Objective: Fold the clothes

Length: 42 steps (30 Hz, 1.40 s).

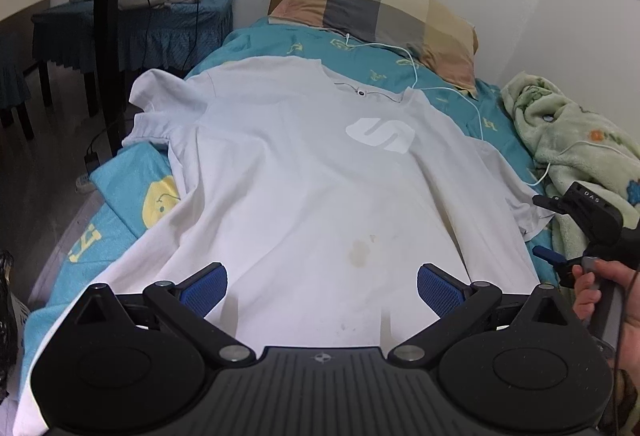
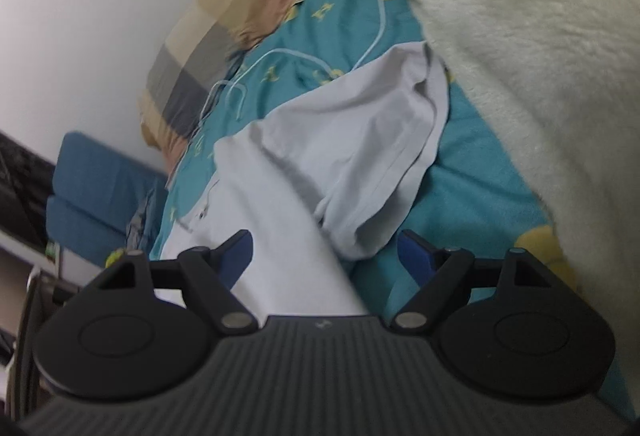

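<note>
A white T-shirt (image 1: 304,180) with a pale logo lies spread flat, front up, on the teal bed sheet (image 1: 124,192), collar toward the pillow. My left gripper (image 1: 322,286) is open and empty just above the shirt's hem. My right gripper (image 2: 325,254) is open and empty, low beside the shirt's right sleeve (image 2: 360,152), with the shirt's side edge between its fingers. The right gripper also shows in the left wrist view (image 1: 540,224), at the right edge by that sleeve.
A checked pillow (image 1: 380,12) lies at the bed head by the white wall. A white cable (image 1: 444,88) runs across the sheet. A pale green fleece blanket (image 1: 576,140) is heaped on the right. A blue-covered chair (image 1: 132,24) and dark posts stand left of the bed.
</note>
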Tool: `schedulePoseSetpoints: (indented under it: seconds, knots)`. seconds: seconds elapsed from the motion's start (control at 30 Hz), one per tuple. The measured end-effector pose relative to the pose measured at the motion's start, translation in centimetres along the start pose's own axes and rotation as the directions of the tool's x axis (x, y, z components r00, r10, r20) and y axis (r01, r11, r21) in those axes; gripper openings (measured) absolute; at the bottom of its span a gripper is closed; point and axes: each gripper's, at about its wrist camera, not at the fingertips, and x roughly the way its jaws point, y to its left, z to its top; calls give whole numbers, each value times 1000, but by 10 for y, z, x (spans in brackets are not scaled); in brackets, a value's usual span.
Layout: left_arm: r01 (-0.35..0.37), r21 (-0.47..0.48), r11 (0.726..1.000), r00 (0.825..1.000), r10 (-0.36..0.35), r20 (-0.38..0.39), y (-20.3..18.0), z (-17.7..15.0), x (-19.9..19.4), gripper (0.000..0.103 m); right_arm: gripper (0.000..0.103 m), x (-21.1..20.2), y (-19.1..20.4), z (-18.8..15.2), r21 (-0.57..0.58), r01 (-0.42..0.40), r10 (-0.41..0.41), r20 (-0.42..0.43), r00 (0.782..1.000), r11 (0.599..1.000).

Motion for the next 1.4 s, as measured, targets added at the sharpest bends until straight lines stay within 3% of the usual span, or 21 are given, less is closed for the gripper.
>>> schedulePoseSetpoints:
  seconds: [0.2, 0.33, 0.43, 0.47, 0.5, 0.57, 0.7, 0.83, 0.97, 1.1, 1.23, 1.4]
  knots:
    - [44, -22, 999, 999, -44, -11, -1, 2, 11, 102, 80, 33, -16, 18, -13, 117, -115, 117, 986, 993]
    - [79, -24, 997, 997, -79, -14, -2, 3, 20, 102, 80, 61, -12, 24, -69, 145, -127, 218, 967, 987]
    - [93, -42, 995, 995, -94, -22, 1, 5, 31, 102, 65, 83, -2, 31, -158, 214, -164, 280, 946, 964]
    - [99, -51, 994, 995, -100, -26, 3, 6, 35, 102, 50, 90, 1, 36, -185, 244, -184, 291, 939, 952]
    - [102, -58, 993, 994, -103, -28, 4, 7, 38, 102, 29, 97, 5, 42, -207, 272, -205, 295, 933, 940]
    - [105, -69, 992, 994, -107, -34, 7, 9, 46, 102, 11, 106, 12, 56, -238, 304, -231, 289, 929, 922]
    - [123, -100, 987, 991, -127, -36, 11, 14, 53, 102, 8, 103, 42, 79, -330, 329, -216, 335, 917, 885]
    - [145, -132, 981, 989, -146, 0, 18, 18, 43, 102, 8, 88, 95, 104, -435, 401, -223, 404, 887, 806]
    - [147, -139, 979, 989, -143, 37, 23, 22, 37, 102, 8, 85, 148, 114, -506, 457, -256, 417, 872, 732]
    - [137, -151, 979, 990, -130, 58, 31, 25, 34, 102, 8, 94, 198, 84, -535, 425, -264, 353, 898, 730]
    - [127, -164, 978, 990, -116, 78, 38, 28, 32, 102, 8, 111, 242, 25, -585, 338, -211, 276, 938, 737]
    - [104, -218, 970, 992, -86, 90, 58, 31, 35, 102, 9, 154, 277, -58, -671, 211, -165, 132, 977, 711]
